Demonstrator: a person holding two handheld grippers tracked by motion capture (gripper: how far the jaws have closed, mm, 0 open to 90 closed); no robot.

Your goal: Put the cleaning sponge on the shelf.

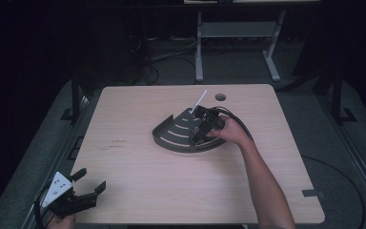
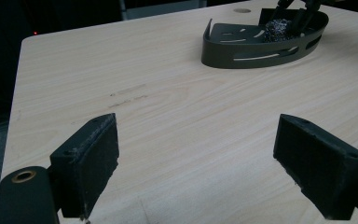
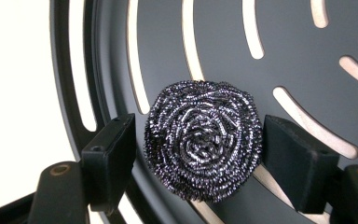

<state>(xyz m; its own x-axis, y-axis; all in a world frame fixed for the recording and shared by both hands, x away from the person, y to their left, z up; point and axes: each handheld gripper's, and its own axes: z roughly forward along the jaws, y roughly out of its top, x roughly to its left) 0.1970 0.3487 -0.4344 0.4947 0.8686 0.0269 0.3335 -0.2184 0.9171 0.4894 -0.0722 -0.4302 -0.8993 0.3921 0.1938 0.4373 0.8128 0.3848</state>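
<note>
On the table (image 1: 138, 181) a dark slotted tray (image 1: 174, 133) lies near the centre. The right tongs (image 1: 197, 134) reach down into it at its 3 o'clock side. The left tongs (image 1: 88, 183) rest at the table's 7 o'clock corner, spread apart.

**Dark Metal on Pale Wood**

The table (image 1: 138, 167) is light beige wood with a fine, streaky grain and a few faint grey scuff marks. The slotted tray (image 3: 223, 42) is dark charcoal grey, its curved slots letting the pale wood show through as cream stripes. The steel scouring pad (image 3: 203, 140) is silvery grey, glinting in tight coiled spirals with dark gaps between. The right gripper (image 3: 198, 154) has matt black pads. The left gripper (image 1: 76, 193) is black too, with a light grey plate dotted dark.
</note>
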